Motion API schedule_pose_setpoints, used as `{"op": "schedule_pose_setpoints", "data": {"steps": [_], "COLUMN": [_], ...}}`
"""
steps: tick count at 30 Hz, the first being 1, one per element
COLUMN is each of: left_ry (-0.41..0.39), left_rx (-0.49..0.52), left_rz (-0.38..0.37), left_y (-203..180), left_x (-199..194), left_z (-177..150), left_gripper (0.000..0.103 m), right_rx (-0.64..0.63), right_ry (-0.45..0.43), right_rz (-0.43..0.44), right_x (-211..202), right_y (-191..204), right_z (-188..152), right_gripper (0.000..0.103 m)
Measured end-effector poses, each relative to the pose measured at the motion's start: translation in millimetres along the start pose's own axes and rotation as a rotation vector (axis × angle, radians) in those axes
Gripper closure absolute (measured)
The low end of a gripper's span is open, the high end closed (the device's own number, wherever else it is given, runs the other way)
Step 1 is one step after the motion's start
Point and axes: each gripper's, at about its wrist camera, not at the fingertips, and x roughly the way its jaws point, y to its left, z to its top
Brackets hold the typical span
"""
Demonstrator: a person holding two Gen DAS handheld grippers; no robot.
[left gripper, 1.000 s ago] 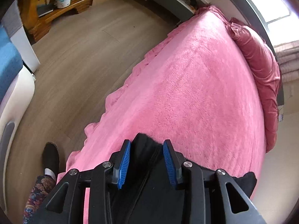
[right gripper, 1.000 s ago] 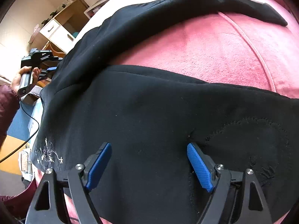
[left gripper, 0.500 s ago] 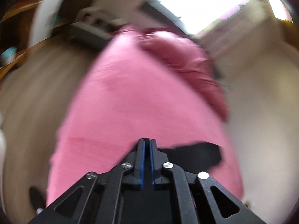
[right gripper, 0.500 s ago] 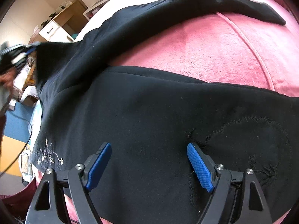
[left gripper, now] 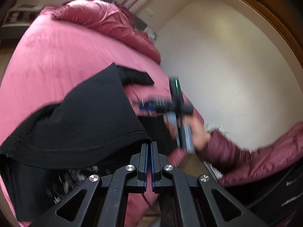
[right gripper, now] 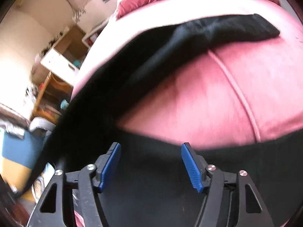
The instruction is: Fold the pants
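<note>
- Left gripper [left gripper: 149,147]: jaws pressed together, pinching the hem corner of the black pants [left gripper: 90,124], that leg lifted over the pink bed [left gripper: 47,56].
- Right gripper [right gripper: 151,162]: jaws spread, hovering above the other leg.
- Pants look soft, light and droopy; hems and waistband probably give the surest hold.

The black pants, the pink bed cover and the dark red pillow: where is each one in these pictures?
black pants [left gripper: 90,121]: left wrist view, on the lifted leg's cloth.
pink bed cover [right gripper: 198,98]: right wrist view, on bare plush between the legs.
dark red pillow [left gripper: 102,22]: left wrist view, on its shiny top.
</note>
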Motion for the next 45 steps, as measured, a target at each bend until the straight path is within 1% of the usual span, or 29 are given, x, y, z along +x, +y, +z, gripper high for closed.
{"op": "schedule_pose_setpoints", "data": {"steps": [2,4,6,9,10,11,15,16,17,18,19,20,22,23,24,26,28,30,32,35,37,39,41,42,43,44,45], "left_ry": [0.01,0.012,0.005,-0.01,-0.013,-0.015,-0.017,-0.021,-0.025,-0.032,-0.043,-0.062,-0.098,-0.118,-0.154,-0.212,-0.28,-0.334,-0.359,-0.34,-0.295,-0.249,-0.215,-0.203,-0.197,-0.191,-0.187], "left_rx": [-0.034,-0.053,-0.08,-0.112,-0.116,-0.122,-0.138,-0.141,-0.145,-0.154,-0.162,-0.167,-0.176,-0.179,-0.189,-0.223,-0.247,-0.263,-0.258,-0.193,-0.153,-0.139,-0.162,-0.181,-0.189,-0.202,-0.208], "left_rz": [-0.006,0.01,0.011,0.019,0.024,0.027,0.043,0.05,0.068,0.086,0.102,0.137,0.208,0.254,0.306,0.353,0.43,0.459,0.45,0.428,0.402,0.377,0.383,0.376,0.379,0.355,0.33], "left_y": [-1,0,6,19,19,20,17,16,15,22,25,31,43,51,62,81,97,104,106,86,72,63,68,71,72,73,73], "left_x": [2,0,-4,-9,-12,-16,-22,-24,-28,-36,-39,-44,-52,-55,-63,-74,-86,-97,-101,-100,-95,-86,-73,-71,-69,-66,-65], "left_z": [-10,-17,-20,-16,-18,-21,-25,-25,-26,-23,-19,-11,11,25,46,74,107,126,132,123,104,87,75,67,61,54,50], "left_gripper": [0.101,0.101,0.101,0.101,0.101,0.101,0.101,0.101,0.101,0.101,0.101,0.101,0.101,0.101,0.101,0.101,0.101,0.101,0.101,0.101,0.101,0.101,0.101,0.101,0.101,0.101,0.101], "right_rx": [0.029,0.085,0.155,0.214,0.232,0.243,0.273,0.272,0.267,0.251,0.235,0.21,0.157,0.144,0.138,0.136,0.118,0.079,0.062,0.034,0.054,0.071,0.085,0.092,0.092,0.088,0.086], "right_ry": [-0.025,-0.052,-0.074,-0.088,-0.088,-0.088,-0.072,-0.067,-0.064,-0.057,-0.049,-0.044,-0.057,-0.072,-0.094,-0.157,-0.214,-0.236,-0.226,-0.177,-0.138,-0.115,-0.091,-0.08,-0.069,-0.056,-0.045], "right_rz": [0.027,0.057,0.088,0.064,0.051,0.045,-0.009,-0.026,-0.039,-0.059,-0.067,-0.072,-0.071,-0.062,-0.045,0.009,0.065,0.092,0.121,0.084,0.074,0.063,0.051,0.05,0.054,0.067,0.076], "right_x": [1,5,13,27,33,37,60,65,68,69,71,69,60,52,45,18,-12,-32,-43,-42,-32,-16,1,8,16,21,25], "right_y": [0,-4,-10,-13,-14,-16,-24,-25,-27,-27,-25,-21,-14,-10,-8,-1,7,17,19,10,1,-3,-2,0,2,5,8], "right_z": [21,44,67,93,102,111,142,147,154,161,162,161,165,166,167,165,161,155,148,134,128,130,133,133,130,126,124], "right_gripper": [0.038,0.038,0.038,0.039,0.043,0.05,0.058,0.064,0.079,0.084,0.085,0.088,0.091,0.103,0.103,0.103,0.103,0.103,0.103,0.101,0.1,0.1,0.098,0.095,0.088,0.078,0.073]}}
